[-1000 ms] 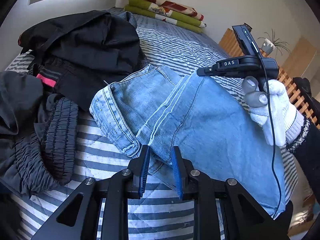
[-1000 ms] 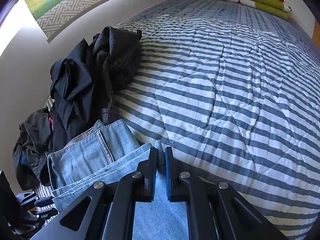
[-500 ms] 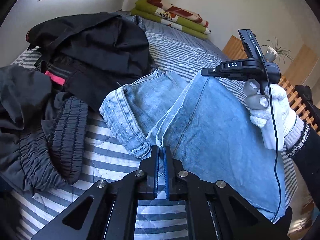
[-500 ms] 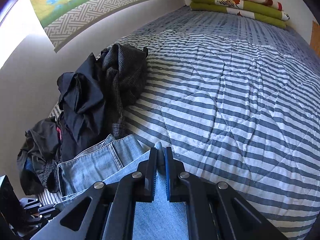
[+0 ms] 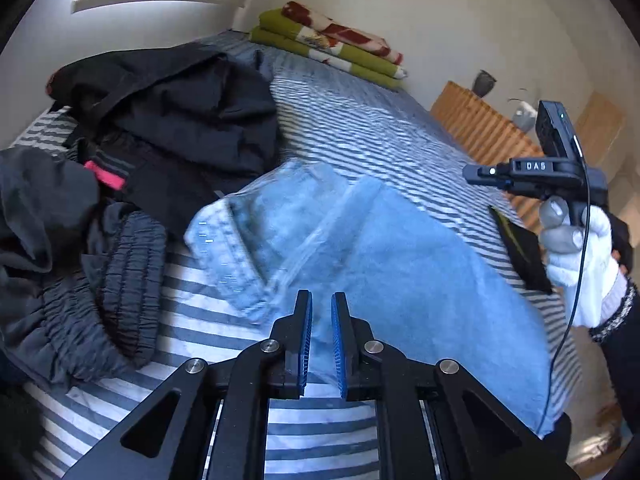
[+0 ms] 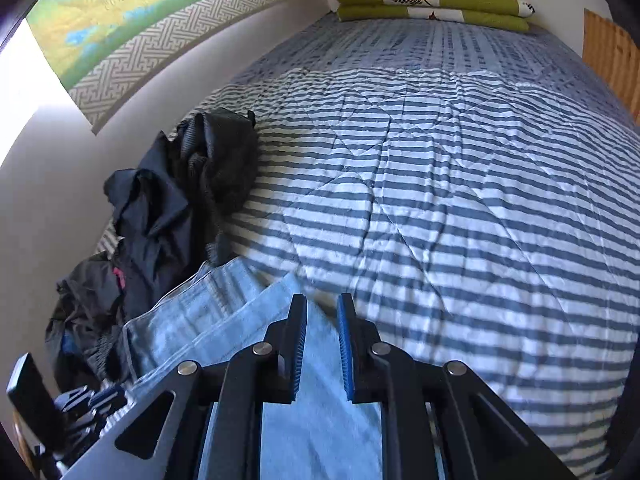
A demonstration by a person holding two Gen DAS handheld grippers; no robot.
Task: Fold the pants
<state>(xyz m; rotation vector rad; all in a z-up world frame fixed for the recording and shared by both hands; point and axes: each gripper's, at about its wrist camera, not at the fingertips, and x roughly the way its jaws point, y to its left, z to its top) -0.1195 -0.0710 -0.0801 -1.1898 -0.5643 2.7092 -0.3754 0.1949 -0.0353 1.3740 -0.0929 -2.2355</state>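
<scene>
Two pairs of opening jaws just above the folded jeans (image 5: 400, 256).

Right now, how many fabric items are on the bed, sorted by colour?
Light blue: 1, the jeans.
Black or dark grey: 1 heap, the dark clothes pile; I cannot tell how many garments are in it.
Green with red and white print: 1 stack, the folded blankets.
Blue and white striped: 1, the quilt under everything.
Total: 4 groups.

Black left claw (image 5: 321, 312) with blue ribbed pads, silver screws; white knit glove (image 5: 580, 256)
</scene>
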